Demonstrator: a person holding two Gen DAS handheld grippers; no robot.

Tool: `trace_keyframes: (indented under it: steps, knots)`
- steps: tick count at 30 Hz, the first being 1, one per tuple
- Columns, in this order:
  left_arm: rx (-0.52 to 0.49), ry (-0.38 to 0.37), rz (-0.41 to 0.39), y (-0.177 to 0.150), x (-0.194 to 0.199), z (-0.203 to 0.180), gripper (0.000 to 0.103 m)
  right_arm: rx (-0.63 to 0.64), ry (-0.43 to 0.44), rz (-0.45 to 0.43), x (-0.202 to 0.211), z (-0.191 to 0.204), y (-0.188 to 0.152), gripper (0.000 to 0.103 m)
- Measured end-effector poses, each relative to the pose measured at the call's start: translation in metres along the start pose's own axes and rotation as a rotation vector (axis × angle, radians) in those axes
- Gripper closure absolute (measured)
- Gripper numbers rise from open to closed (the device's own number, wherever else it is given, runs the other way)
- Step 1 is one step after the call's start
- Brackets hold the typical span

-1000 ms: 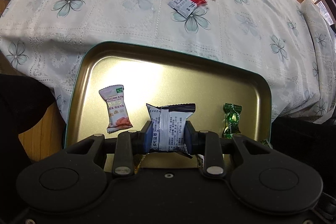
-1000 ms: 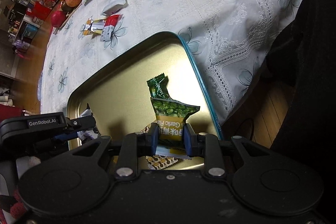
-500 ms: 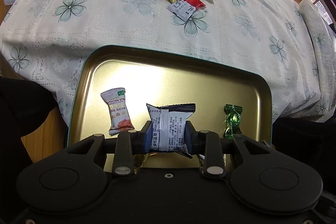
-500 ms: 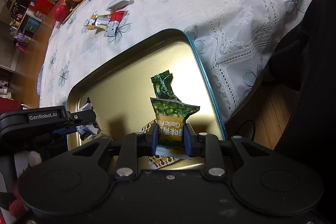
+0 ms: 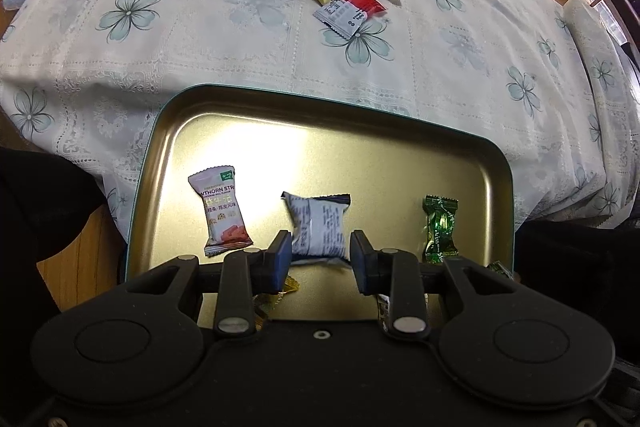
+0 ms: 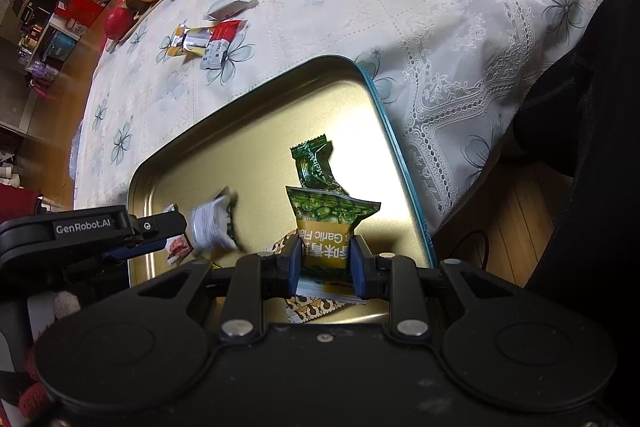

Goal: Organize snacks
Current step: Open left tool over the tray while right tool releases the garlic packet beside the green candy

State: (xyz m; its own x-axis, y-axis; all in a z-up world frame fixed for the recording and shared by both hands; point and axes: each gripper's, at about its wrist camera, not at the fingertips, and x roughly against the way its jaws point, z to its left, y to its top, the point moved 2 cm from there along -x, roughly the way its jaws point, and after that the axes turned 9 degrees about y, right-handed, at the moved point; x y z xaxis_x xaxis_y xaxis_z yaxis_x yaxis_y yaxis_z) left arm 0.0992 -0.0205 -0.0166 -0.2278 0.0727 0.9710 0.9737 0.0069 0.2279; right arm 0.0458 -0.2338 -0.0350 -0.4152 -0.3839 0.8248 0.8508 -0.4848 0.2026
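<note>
Here, a grey-and-white snack packet (image 5: 318,225) is seen between the spread, released jaws of the left gripper (image 5: 319,258), over the gold tray (image 5: 400,163). Clenched in the right gripper (image 6: 325,259) is a green pea packet (image 6: 329,223) marked "Garlic Fla"; it would best be lowered flat beside the green candy (image 6: 314,163) just ahead before release. "HORN STR" is read on the hawthorn strip packet (image 5: 221,213), left of the open jaws.

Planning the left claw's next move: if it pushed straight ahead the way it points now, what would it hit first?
The white snack packet, which sits right between the open left claw fingers. Past it lies bare tray, then its far rim. How far the packet sits above the tray is hard to judge.
</note>
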Motion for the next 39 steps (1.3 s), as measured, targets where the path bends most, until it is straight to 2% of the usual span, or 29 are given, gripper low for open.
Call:
trace_keyframes:
  steps: [17, 25, 30, 39]
  knots:
    - [-0.008, 0.005, -0.001, -0.004, 0.006, 0.000, 0.062, 0.010, 0.019, -0.005, 0.005, 0.005, 0.000, 0.074]
    - [-0.003, 0.024, 0.038, -0.006, 0.008, 0.006, 0.062, 0.020, 0.017, 0.012, 0.005, 0.012, -0.002, 0.074]
    - [0.003, 0.019, 0.068, -0.005, 0.009, 0.011, 0.062, 0.012, 0.034, 0.048, 0.002, 0.014, 0.001, 0.074]
    - [-0.010, 0.028, 0.073, -0.008, 0.014, 0.018, 0.062, 0.012, 0.031, 0.135, -0.004, 0.016, 0.002, 0.072]
